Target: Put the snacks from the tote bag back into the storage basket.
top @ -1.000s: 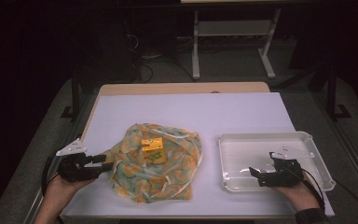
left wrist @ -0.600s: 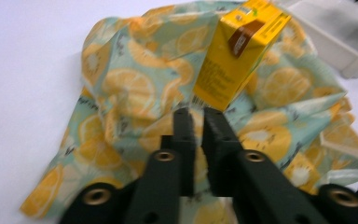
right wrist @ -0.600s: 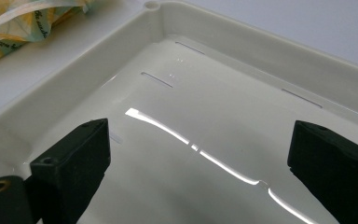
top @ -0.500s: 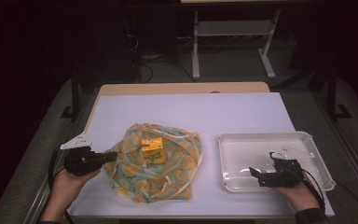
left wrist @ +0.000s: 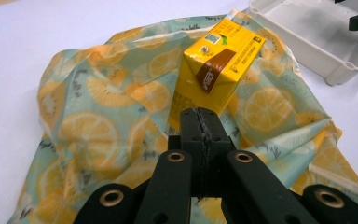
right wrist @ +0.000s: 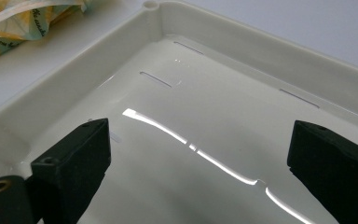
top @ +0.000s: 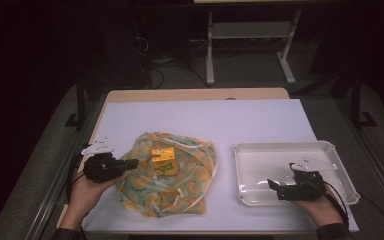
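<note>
Backed off the patterned bag, left gripper has jaws clenched empty; right gripper released.

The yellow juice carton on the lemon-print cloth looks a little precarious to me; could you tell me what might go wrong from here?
The yellow juice carton lies tilted on the rumpled lemon-print cloth, so tugging the cloth could tip or roll it. The left gripper is shut at the cloth's edge; whether fabric is pinched is unclear, so a pull may slip. The right gripper hangs open over the white tray and could nudge it.

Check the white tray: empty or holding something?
Empty. The white tray shows a bare glossy floor in the right gripper view; the juice box lies on the cloth.
</note>
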Motion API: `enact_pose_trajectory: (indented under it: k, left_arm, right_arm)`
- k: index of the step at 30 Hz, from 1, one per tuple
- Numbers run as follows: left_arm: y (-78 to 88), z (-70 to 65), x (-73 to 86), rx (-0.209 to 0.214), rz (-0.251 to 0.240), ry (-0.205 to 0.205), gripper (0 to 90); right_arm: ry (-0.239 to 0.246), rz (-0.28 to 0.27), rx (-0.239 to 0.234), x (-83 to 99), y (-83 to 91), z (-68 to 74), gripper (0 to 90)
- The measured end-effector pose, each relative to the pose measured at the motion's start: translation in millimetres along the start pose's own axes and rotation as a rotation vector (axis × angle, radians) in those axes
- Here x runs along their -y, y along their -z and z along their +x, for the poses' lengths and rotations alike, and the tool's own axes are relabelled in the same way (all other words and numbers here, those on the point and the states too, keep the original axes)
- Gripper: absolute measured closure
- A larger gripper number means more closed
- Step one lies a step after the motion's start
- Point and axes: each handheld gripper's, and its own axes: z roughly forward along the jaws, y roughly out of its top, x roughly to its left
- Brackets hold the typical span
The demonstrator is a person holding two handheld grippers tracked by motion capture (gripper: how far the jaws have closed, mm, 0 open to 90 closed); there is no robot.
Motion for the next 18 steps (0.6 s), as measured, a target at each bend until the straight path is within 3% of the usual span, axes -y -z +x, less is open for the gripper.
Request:
enact_pose_trajectory:
  k: [9, 18]
  left_arm:
    - [-14.7, -3.5, -10.0, 0.005, -0.005, -0.013, 89.9]
    - [-24.4, -4.6, -7.9, 0.002, 0.011, -0.022, 89.9]
  right_arm:
    - [0.004, 0.001, 0.005, 0.3, -0.1, -0.6, 5.6]
    - [0.011, 0.002, 0.006, 0.9, 0.8, -0.7, 5.7]
